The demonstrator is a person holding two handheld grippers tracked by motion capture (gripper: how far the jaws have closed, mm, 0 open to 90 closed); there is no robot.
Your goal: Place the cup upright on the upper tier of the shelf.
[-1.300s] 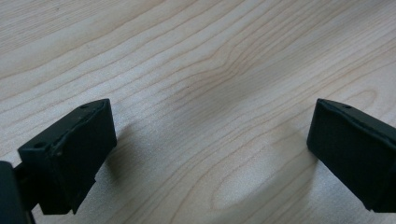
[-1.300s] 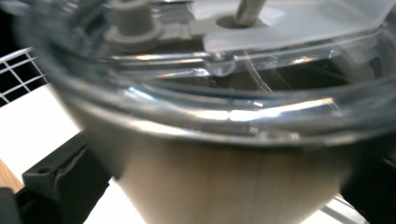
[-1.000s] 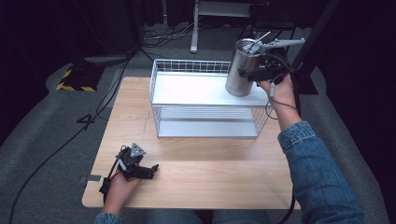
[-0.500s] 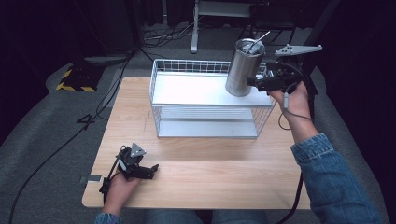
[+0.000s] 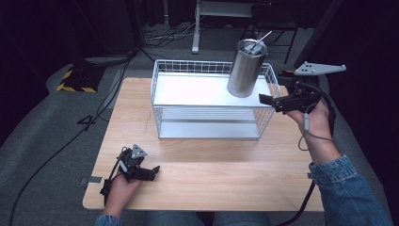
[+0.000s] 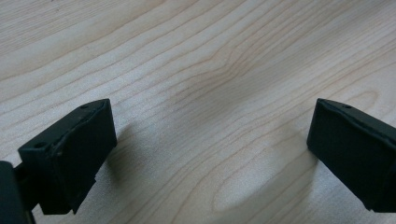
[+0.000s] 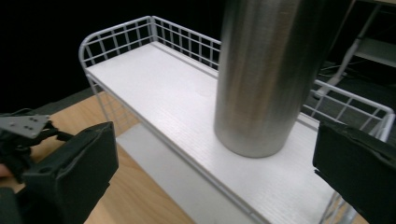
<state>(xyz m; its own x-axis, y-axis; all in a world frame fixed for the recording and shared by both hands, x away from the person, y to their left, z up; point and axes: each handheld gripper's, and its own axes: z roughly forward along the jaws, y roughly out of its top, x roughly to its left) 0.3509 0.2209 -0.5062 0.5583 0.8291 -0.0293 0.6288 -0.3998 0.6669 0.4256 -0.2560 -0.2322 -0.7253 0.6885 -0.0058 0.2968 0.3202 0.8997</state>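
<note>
A tall brushed-steel tumbler [image 5: 246, 68] is standing upright on the top shelf of the white wire rack [image 5: 169, 82], toward its right end. The right gripper [image 5: 275, 100] is hovering just beside it, jaws apart. The left gripper [image 5: 147, 172] is resting on the pale wooden table [image 5: 226, 165], jaws apart.

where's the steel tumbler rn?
In the high view the steel tumbler stands upright on the top shelf of the white wire rack, at its right end, apart from the open right gripper.
</note>
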